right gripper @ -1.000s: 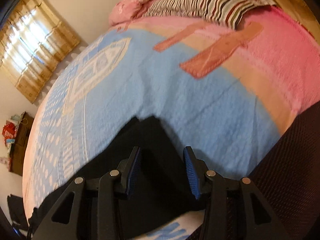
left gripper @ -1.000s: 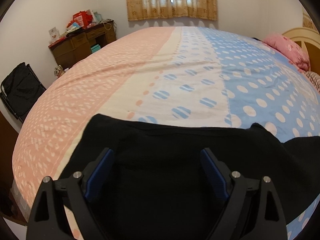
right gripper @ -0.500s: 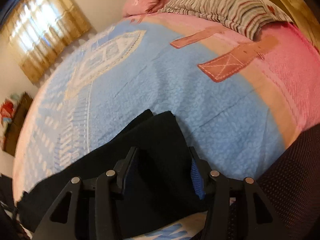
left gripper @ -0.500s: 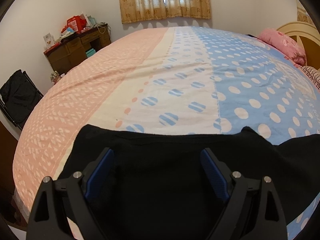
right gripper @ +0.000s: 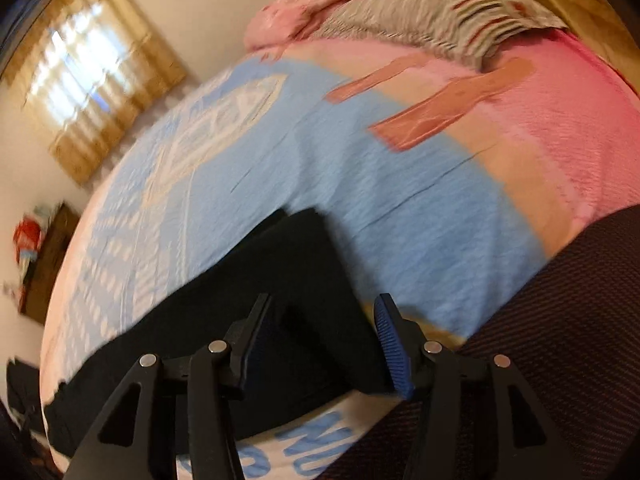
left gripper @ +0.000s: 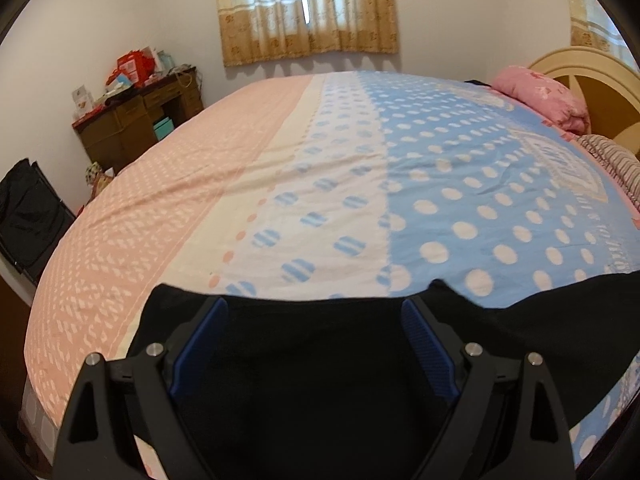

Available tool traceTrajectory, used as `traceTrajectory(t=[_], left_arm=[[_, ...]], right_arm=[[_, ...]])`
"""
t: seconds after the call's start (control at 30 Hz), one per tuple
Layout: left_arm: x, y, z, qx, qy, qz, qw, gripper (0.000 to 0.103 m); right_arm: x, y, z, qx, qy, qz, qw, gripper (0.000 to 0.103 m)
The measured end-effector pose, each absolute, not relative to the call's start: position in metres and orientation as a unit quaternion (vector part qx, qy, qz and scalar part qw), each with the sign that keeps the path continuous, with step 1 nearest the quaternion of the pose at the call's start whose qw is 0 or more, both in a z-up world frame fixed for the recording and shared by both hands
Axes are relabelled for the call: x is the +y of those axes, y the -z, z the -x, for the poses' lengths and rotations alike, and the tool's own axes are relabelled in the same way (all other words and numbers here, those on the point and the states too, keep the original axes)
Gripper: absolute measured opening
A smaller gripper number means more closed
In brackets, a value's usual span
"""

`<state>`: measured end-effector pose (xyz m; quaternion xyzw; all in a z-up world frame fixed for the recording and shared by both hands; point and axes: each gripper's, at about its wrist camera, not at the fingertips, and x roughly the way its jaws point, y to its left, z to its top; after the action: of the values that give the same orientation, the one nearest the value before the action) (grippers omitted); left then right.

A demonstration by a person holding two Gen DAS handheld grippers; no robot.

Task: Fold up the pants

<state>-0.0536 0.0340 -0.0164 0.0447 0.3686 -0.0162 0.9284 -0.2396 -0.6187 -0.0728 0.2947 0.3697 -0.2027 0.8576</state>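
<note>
Left wrist view showed the left gripper (left gripper: 312, 340) spread wide, its 2 blue pads hanging over black cloth with nothing pinched between them. Directly beneath and ahead lay the pants (left gripper: 320, 380), flat on the bedspread (left gripper: 280, 200), one straight end edge running crosswise just past the fingertips. From there the dark fabric trailed off to the right side of that view, so the garment's long axis ran across the near edge of the bed, from the left gripper toward the right one.

Right wrist view, blurred by motion, showed the right gripper (right gripper: 320, 340) with its jaws also parted, straddling the other end of the pants (right gripper: 260, 300); whether the pads touched the cloth could not be told. The fabric stretched away to the left of that view. A dark textured surface (right gripper: 540, 340) sat close at the right.

Each gripper was therefore nearest its own end, with the full length between them. Judged from this, a fold would bring 1 end over along that long axis, and neither tool yet had a grip.

Farther off lay a striped pillow (right gripper: 420, 20), a pink pillow (left gripper: 540, 96), a wooden desk (left gripper: 136, 120) and a curtained window (left gripper: 308, 4).
</note>
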Motion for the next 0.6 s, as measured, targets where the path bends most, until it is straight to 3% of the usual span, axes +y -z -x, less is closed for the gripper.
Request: traceTrajectory(t=[0.33,0.4,0.43,0.47,0.5,0.6], left_arm=[[0.012,0.014,0.057,0.373,0.038,-0.054,0.925,0.093],[0.008,0.014,0.057,0.372,0.038,-0.057,0.926,0.093],[0.008,0.014,0.058,0.371,0.039,-0.057,0.926,0.093],[0.007,0.013,0.058,0.371,0.04,-0.055,0.926,0.093],[0.006,0.013,0.059,0.37,0.041,-0.054,0.926,0.093],[0.002,0.015,0.06,0.372,0.049,-0.055,0.925,0.093]], right_arm=[[-0.583,0.084,0.219,0.427,0.171,-0.189,0.868,0.059],[-0.586,0.086,0.217,0.429,0.172,-0.189,0.866,0.053],[-0.585,0.085,0.218,0.429,0.173,-0.185,0.867,0.043],[-0.586,0.083,0.219,0.428,0.168,-0.187,0.868,0.025],[-0.586,0.083,0.22,0.425,0.156,-0.196,0.87,0.018],[-0.578,0.077,0.222,0.417,0.171,-0.188,0.873,0.015]])
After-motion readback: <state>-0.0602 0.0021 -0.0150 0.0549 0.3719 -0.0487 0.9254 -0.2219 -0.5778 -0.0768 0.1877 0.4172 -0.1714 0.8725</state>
